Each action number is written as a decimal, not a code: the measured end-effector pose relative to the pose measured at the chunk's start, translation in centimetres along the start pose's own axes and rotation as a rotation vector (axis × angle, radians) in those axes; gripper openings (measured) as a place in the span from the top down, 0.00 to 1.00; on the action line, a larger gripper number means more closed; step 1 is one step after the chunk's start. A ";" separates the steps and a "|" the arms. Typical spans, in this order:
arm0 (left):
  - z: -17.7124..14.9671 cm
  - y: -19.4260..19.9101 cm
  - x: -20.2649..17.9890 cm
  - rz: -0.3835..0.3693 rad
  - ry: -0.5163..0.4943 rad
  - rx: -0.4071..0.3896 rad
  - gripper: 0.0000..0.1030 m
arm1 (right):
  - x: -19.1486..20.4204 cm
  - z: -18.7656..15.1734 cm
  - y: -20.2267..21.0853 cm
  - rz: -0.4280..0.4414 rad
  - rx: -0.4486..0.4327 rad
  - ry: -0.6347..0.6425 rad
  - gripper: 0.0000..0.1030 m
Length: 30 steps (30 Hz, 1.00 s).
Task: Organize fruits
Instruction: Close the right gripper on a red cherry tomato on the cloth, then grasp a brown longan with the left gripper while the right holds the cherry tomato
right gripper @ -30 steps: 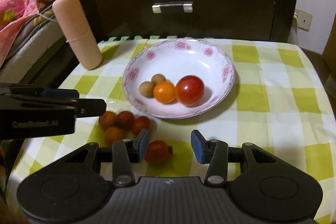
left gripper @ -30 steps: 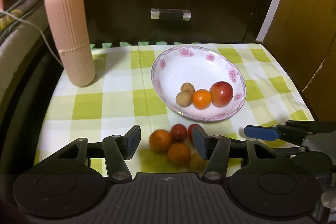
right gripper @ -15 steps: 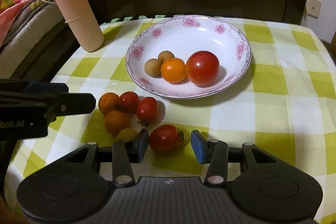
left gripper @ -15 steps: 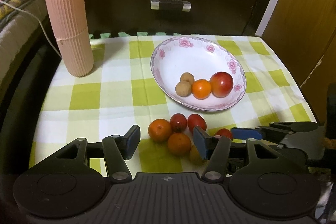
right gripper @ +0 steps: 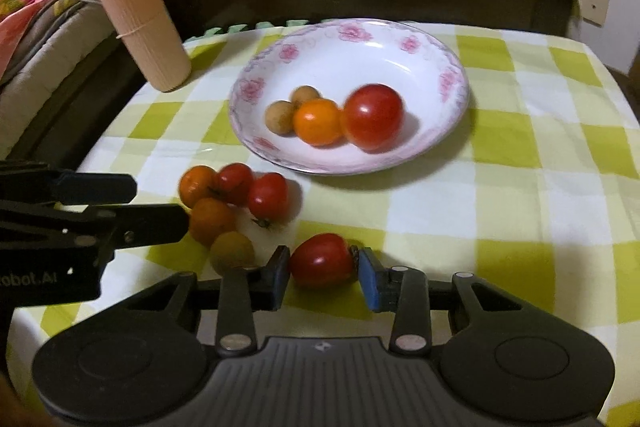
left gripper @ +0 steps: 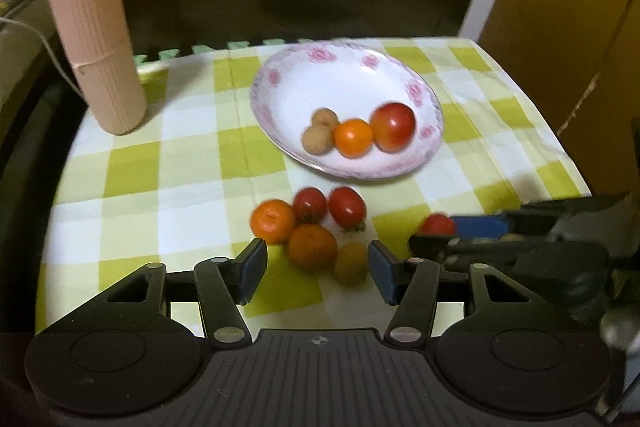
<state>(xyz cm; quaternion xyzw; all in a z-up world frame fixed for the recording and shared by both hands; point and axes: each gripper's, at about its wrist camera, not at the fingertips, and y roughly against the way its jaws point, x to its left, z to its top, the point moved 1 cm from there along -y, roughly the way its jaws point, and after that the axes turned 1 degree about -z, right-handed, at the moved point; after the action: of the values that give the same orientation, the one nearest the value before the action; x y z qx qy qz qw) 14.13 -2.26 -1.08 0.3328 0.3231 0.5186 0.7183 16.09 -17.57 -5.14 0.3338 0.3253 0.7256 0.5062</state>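
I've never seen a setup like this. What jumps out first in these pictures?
Probably the white flowered plate in the middle of the green checked tablecloth, holding a large red tomato, an orange fruit and two small brown ones. In front of it lies a loose cluster of fruit, and the right gripper has just been closing around a small red tomato.

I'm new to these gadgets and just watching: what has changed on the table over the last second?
The right gripper came up around a lone tomato and its jaws have just been closing, both pads now against it. The left gripper stays open near the loose fruit pile. The bowl and its fruit are unchanged.
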 end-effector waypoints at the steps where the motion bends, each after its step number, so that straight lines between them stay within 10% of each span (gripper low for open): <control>1: -0.2 -0.2 -0.3 -0.006 -0.013 0.009 0.38 | -0.3 -0.1 0.2 -0.006 0.002 -0.006 0.66; 30: -1.8 -3.6 -4.1 -0.002 -0.078 0.051 0.69 | -3.8 -2.5 2.7 0.002 -0.005 -0.072 0.66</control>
<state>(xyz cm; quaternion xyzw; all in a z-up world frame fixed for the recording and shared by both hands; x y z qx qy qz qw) 13.52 -6.85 -4.53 0.3705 0.3084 0.4962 0.7221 13.72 -22.30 -4.97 0.3588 0.3047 0.7146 0.5175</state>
